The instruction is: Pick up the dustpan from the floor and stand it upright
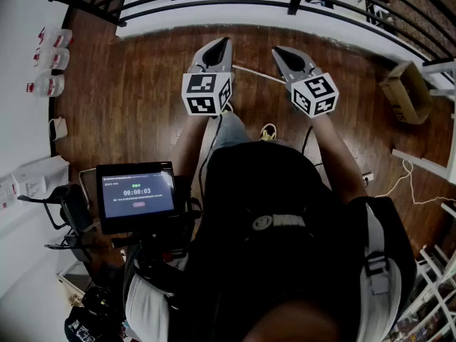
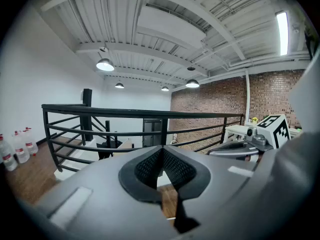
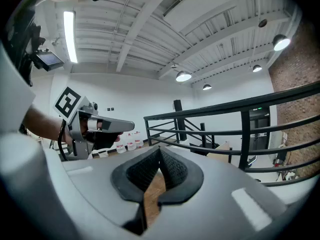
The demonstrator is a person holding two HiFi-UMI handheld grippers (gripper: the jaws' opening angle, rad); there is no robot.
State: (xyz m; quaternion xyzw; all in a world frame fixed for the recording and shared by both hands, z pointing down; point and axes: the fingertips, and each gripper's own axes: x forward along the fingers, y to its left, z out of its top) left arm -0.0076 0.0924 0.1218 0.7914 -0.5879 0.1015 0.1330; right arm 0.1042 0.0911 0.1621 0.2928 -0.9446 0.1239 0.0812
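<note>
No dustpan shows in any view. I hold both grippers out in front of me, side by side above the dark wooden floor (image 1: 135,98). The left gripper (image 1: 223,43) has its jaws together with nothing between them, and its own view shows the ribbed pads (image 2: 150,166) meeting at the tip. The right gripper (image 1: 279,51) is likewise shut and empty, its pads (image 3: 172,169) closed in its own view. Each gripper sees the other beside it: the right gripper (image 2: 215,153) and the left gripper (image 3: 129,125).
A black metal railing (image 1: 214,6) runs across ahead, with a white ledge behind it. A cardboard box (image 1: 402,91) sits at the right and water bottles (image 1: 50,59) by the left wall. A lit screen (image 1: 137,191) is mounted near my left side.
</note>
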